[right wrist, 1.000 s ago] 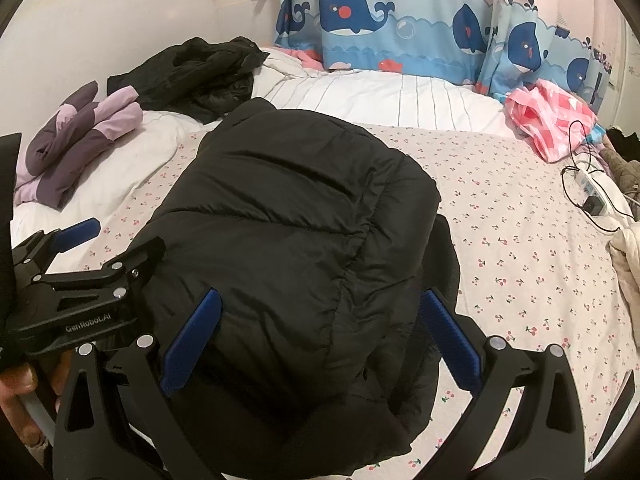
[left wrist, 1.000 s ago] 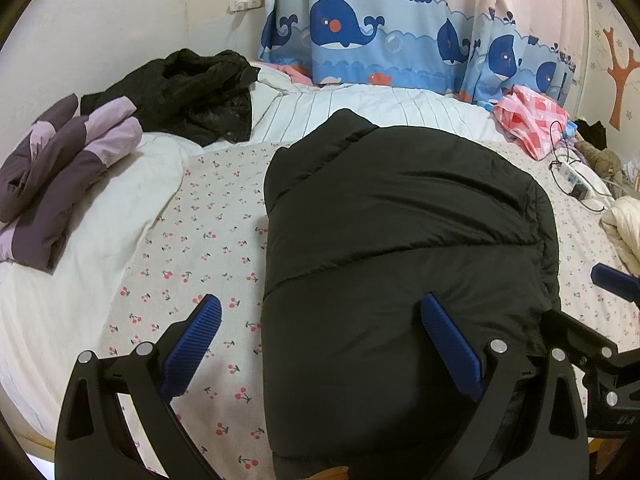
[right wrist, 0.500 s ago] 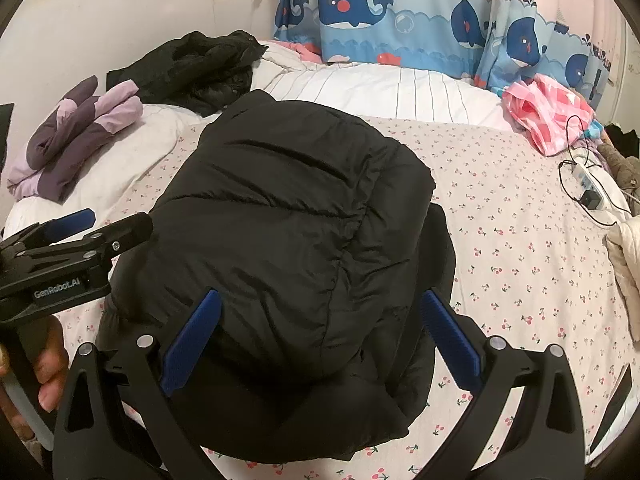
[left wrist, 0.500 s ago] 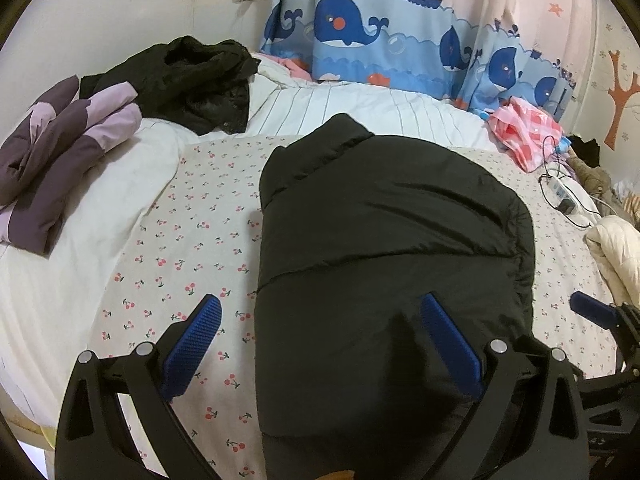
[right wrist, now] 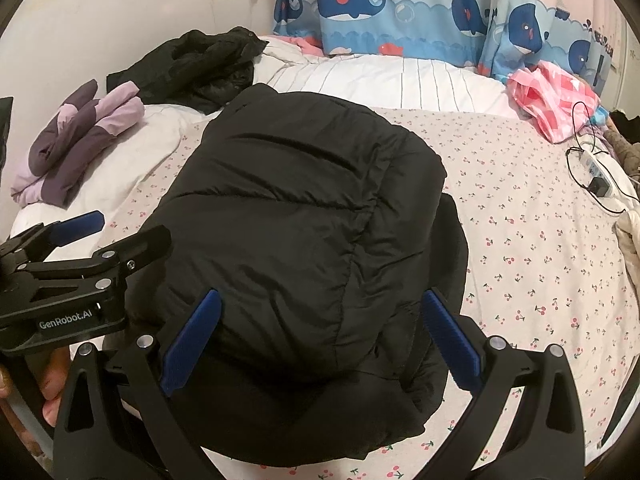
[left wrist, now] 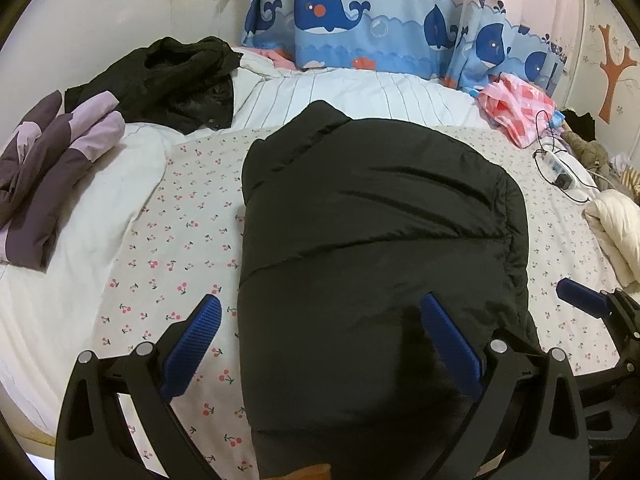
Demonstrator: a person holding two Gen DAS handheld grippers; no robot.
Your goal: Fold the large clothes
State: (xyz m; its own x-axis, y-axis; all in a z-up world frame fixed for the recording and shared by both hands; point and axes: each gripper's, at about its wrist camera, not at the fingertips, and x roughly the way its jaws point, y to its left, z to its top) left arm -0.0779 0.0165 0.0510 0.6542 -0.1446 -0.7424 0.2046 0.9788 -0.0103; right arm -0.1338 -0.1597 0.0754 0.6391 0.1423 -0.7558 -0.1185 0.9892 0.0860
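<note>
A black puffer jacket point(left wrist: 372, 248) lies folded into a compact block on the cherry-print sheet point(left wrist: 180, 216); it also shows in the right wrist view point(right wrist: 304, 232). My left gripper point(left wrist: 320, 344) is open and empty, hovering above the jacket's near left edge. My right gripper point(right wrist: 320, 340) is open and empty above the jacket's near right part. The left gripper also appears at the left of the right wrist view point(right wrist: 76, 256). The right gripper's blue fingertip point(left wrist: 582, 302) shows at the right of the left wrist view.
A folded purple jacket point(left wrist: 52, 172) lies at the bed's left. A crumpled black garment point(left wrist: 172, 80) lies at the back left. A pink checked cloth point(left wrist: 516, 108), a power strip with cable point(left wrist: 560, 168) and a cream garment point(left wrist: 620, 228) are at the right. Whale curtain point(left wrist: 380, 20) behind.
Both grippers have drawn back and up from the jacket, staying open. The jacket has not moved.
</note>
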